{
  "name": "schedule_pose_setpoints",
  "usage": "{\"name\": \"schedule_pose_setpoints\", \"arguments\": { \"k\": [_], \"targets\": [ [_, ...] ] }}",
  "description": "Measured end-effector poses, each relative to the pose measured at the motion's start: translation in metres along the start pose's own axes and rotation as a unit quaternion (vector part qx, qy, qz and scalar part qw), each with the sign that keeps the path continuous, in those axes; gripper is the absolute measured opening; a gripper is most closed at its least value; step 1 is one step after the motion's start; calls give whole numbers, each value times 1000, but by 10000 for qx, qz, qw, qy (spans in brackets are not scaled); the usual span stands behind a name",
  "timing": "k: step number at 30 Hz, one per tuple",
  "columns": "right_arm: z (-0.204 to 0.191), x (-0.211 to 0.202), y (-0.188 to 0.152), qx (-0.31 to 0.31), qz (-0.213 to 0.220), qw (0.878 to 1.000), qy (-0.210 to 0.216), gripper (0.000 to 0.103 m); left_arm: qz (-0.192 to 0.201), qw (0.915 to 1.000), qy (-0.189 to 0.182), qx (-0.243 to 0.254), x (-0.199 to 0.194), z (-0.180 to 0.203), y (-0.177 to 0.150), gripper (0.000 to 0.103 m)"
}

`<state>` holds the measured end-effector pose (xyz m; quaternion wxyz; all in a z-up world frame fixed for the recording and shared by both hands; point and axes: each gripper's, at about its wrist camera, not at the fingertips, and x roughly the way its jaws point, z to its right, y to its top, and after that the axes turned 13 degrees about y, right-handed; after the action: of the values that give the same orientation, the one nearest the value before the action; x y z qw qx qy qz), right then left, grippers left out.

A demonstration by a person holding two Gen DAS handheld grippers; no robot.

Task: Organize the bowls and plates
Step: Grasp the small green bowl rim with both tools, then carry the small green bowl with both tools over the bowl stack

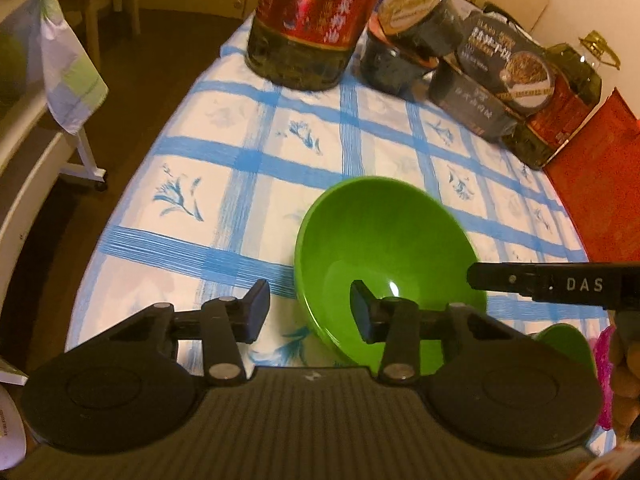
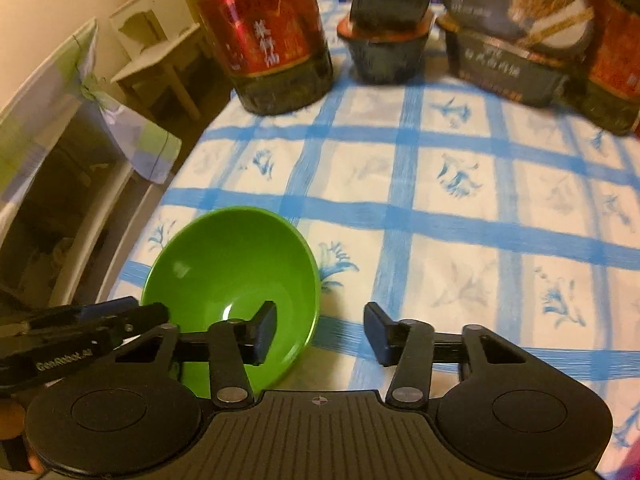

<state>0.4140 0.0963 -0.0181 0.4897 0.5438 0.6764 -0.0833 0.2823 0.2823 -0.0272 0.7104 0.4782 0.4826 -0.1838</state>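
Green bowl on table | left gripper fingers apart, straddling near rim | right gripper fingers apart, straddling right rim

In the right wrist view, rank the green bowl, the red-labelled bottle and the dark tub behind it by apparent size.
1. Green bowl, though it is nearest the camera, which inflates it.
2. Red-labelled bottle, cut off at the top, so unsure against the bowl.
3. Dark tub, clearly smallest.

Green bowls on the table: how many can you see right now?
1 for certain: the green bowl stands on the checked tablecloth. A green edge at the left wrist view's lower right may be another dish, mostly hidden.
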Motion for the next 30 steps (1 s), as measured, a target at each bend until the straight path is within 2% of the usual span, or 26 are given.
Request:
{"name": "schedule_pose_setpoints", "arguments": {
  "k": [3, 5, 9, 12, 21, 30],
  "targets": [
    [4, 11, 4, 77, -163, 9998, 49, 35, -65, 9999, -121, 15, 10, -1, 2, 32],
    [7, 17, 4, 140, -233, 9996, 64, 32, -103, 9999, -102, 53, 15, -1, 2, 26],
    [9, 25, 3, 186, -338, 9992, 126, 19, -150, 9998, -97, 119, 19, -1, 2, 13],
    [9, 27, 1, 192, -312, 9993, 106, 11, -121, 9997, -50, 204, 18, 1, 1, 13],
    [-9, 10, -3, 28, -146, 9999, -1, 9, -34, 9993, -10, 373, -3, 4, 1, 12],
    [-57, -44, -15, -139, 118, 9998, 88, 9, 124, 9996, -126, 215, -73, -10, 1, 11]
  ]
}}
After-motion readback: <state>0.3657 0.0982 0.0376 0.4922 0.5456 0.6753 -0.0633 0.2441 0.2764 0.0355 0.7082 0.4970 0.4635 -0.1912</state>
